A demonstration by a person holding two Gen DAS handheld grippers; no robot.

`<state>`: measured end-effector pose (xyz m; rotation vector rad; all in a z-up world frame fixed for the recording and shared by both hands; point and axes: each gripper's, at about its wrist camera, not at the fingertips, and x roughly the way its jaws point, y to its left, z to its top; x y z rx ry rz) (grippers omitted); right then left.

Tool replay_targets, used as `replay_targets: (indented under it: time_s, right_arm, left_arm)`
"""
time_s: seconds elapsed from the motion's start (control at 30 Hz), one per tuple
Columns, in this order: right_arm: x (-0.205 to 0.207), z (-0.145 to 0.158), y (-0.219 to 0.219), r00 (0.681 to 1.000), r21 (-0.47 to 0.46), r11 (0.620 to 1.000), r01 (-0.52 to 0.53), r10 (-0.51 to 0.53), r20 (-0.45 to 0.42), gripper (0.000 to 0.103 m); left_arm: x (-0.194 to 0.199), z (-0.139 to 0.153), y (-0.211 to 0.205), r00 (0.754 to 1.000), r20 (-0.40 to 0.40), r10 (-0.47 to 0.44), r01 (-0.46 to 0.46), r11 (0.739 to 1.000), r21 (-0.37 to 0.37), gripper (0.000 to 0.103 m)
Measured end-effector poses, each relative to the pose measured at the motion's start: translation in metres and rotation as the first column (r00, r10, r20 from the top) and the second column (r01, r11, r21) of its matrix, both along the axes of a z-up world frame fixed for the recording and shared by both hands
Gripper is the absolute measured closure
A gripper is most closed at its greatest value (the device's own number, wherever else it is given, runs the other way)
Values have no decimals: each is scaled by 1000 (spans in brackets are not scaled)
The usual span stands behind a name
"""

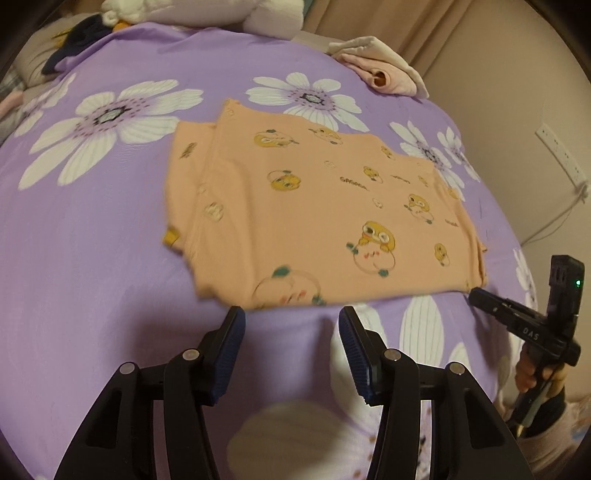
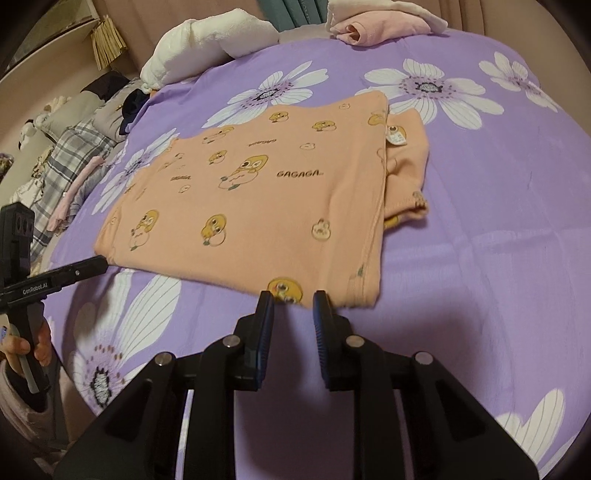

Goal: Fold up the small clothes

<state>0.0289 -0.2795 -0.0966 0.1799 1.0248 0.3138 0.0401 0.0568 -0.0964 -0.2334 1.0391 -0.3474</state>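
A small peach garment [image 1: 314, 206] printed with yellow ducks lies partly folded, flat on the purple flowered bedspread [image 1: 92, 258]; it also shows in the right wrist view [image 2: 266, 206], with a sleeve and tag sticking out on its right. My left gripper [image 1: 291, 317] is open and empty, just short of the garment's near edge. My right gripper [image 2: 293, 301] is open by a narrow gap at the garment's near hem, with nothing seen between its pads. The right gripper also shows in the left wrist view [image 1: 480, 295], at the garment's right corner. The left gripper shows in the right wrist view [image 2: 99, 264], at the left corner.
Folded pink and white clothes [image 1: 380, 66] lie at the far edge of the bed [image 2: 373, 22]. A white plush or towel [image 2: 207, 40] and dark items [image 1: 77, 44] sit at the head. Plaid bedding [image 2: 70, 155] lies to the left. A wall socket and cable [image 1: 561, 158] are on the right.
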Motion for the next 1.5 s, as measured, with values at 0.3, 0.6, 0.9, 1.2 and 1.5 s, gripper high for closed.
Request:
replay_targets:
  time_s: [0.3,0.6,0.9,1.2,1.5]
  right_arm:
    - [-16,21,7,1000,73,997,0,-3,31,61]
    - [-5,34,23,999,157,988,-4,-5,54,46]
    - [8,36,46,998,220,974,-51,41,51,40]
    - [23,34,59,997,243,967,-73,63,49,38]
    - [28,33,60,997,247,967,-65,53,58,38]
  left_arm:
    - [-11,10,48,992,-21,125,-127,979,-159,38]
    - [1,-9,69,979,-121,165,-194,938,-288,37]
    - [9,-23,93,967,-202,157,-240,834,-498,32]
    - [30,-28,94,970,-210,122,-218,820,-530,32]
    - [66,-29,87,976,-211,56,-166,819,-549,32]
